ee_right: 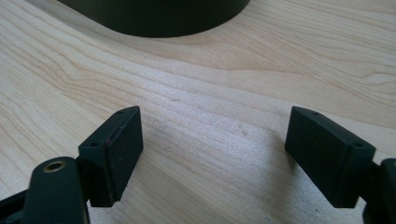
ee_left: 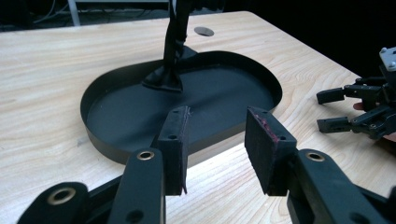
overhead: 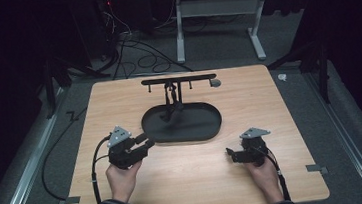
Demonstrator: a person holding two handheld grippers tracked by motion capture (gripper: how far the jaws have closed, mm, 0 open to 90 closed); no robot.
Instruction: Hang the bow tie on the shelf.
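**Black tray and stand sit between two idle grippers on wooden table**

Wood-grain tabletop fills the high view, with a black oval tray resting at its centre. A dark post rises from the tray's 12 o'clock end and carries a thin black crossbar with small pegs hanging under it. A small grey disc is set into the table just off the bar's 3 o'clock tip.

A person's hands enter from 6 o'clock, sleeves striped. The left gripper is held at the tray's 8 o'clock, just beside the rim, pointing toward 2 o'clock. In the left gripper view its jaws stand parted with nothing between them, the pads looking over the tray rim toward the foot of the post; one pad shows reddish specks along its edge. The other gripper appears at that view's 3 o'clock edge, jaws spread.

The right gripper sits at the tray's 4 o'clock, apart from it, pointing toward 9 o'clock. In the right gripper view its jaws are spread wide over bare wood, gripping nothing, with the tray's curved wall at 12 o'clock.

Beyond the table, cables lie on grey carpet beside a white frame leg.
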